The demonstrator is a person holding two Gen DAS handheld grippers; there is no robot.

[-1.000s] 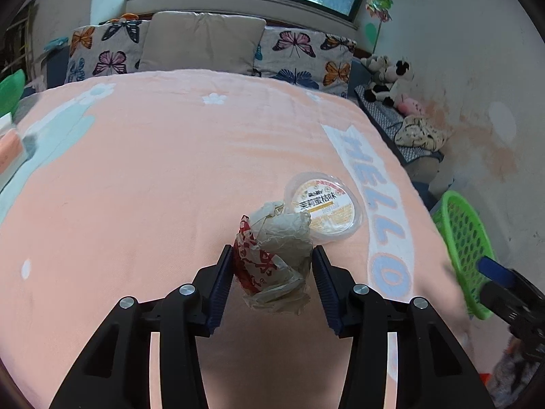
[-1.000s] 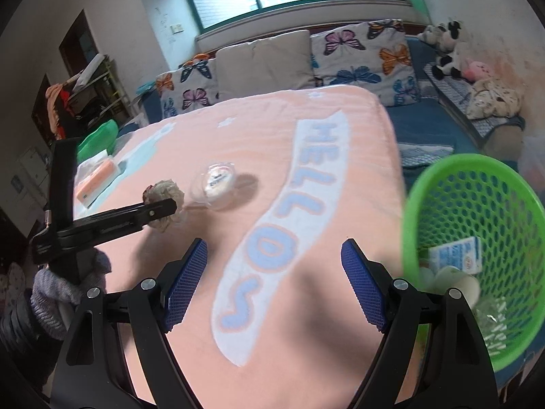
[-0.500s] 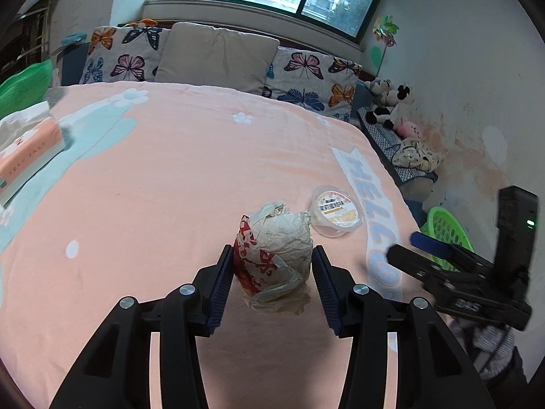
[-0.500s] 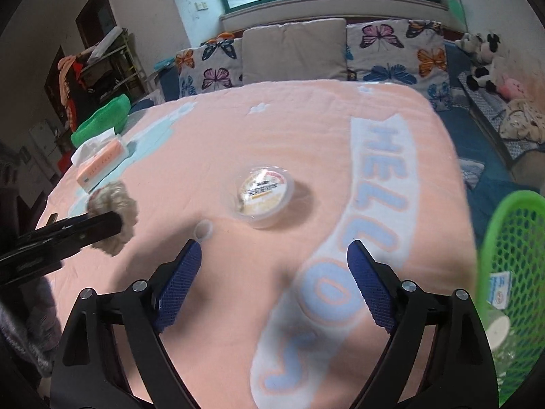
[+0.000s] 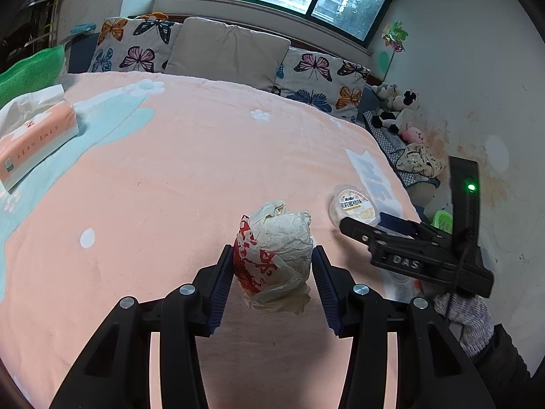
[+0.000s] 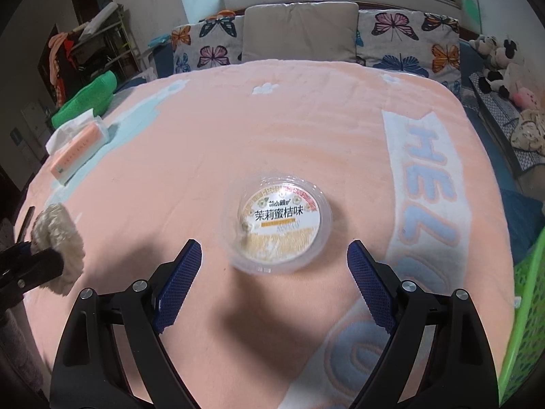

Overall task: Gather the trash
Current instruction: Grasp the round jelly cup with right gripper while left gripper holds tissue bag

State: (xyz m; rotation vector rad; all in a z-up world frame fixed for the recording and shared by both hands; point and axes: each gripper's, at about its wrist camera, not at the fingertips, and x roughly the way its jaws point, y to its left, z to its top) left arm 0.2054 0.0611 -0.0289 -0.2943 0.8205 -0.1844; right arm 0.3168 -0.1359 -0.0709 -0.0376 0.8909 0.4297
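Note:
A crumpled white paper wrapper with red print hangs just above the peach blanket, and my left gripper is shut on it, a pad pressing each side. From the right wrist view the wrapper shows at the far left edge. A clear plastic cup with a yellow label lies on the blanket. My right gripper stands open around its near side, pads well apart from it. In the left wrist view the cup lies just beyond the right gripper.
A green mesh basket stands off the bed's right edge, and part of the basket shows behind the right gripper. A tissue pack lies at the bed's far left. Butterfly pillows line the head, and soft toys sit to the right.
My right gripper has swung left from the basket to the cup, dropping lower with its jaws wider. The left gripper has drifted with the wrapper still held.

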